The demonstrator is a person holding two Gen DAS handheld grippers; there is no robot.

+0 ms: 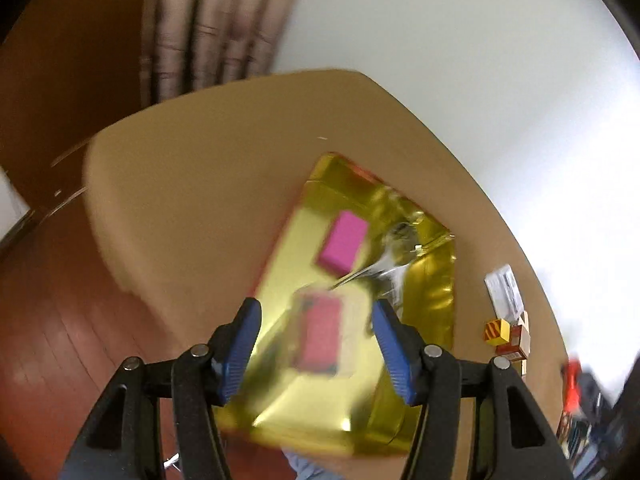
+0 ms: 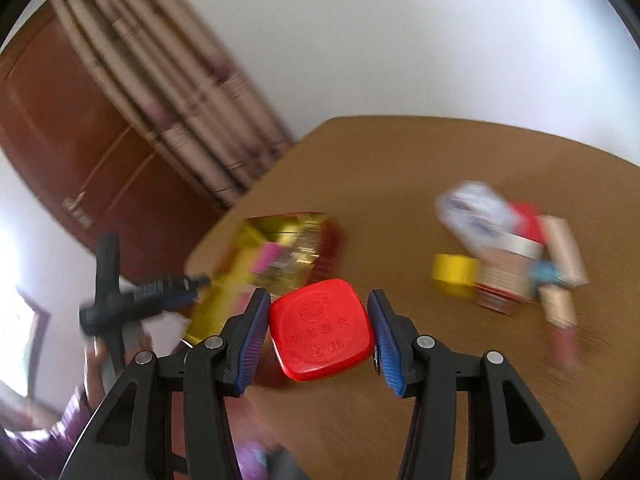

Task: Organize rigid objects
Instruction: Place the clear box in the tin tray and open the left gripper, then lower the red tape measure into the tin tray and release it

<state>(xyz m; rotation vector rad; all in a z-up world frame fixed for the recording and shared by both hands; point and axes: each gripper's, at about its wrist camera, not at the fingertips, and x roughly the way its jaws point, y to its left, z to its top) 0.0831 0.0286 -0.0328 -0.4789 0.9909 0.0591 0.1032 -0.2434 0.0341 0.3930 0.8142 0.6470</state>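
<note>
My right gripper (image 2: 318,322) is shut on a red square tape measure (image 2: 322,330), held above the wooden table (image 2: 400,168). A gold-lined box (image 1: 360,280) lies on the table; in the left wrist view it holds a pink block (image 1: 344,247) and a blurred red item (image 1: 320,340). My left gripper (image 1: 316,328) is open and empty, hovering over the near part of the box. The box also shows in the right wrist view (image 2: 280,256), with the left gripper (image 2: 188,292) at its left edge.
A pile of small boxes lies on the table's right side: a yellow cube (image 2: 454,274), white packet (image 2: 472,208), and red and beige cartons (image 2: 532,264). In the left wrist view these sit right of the box (image 1: 506,332). Curtain and wooden door stand behind.
</note>
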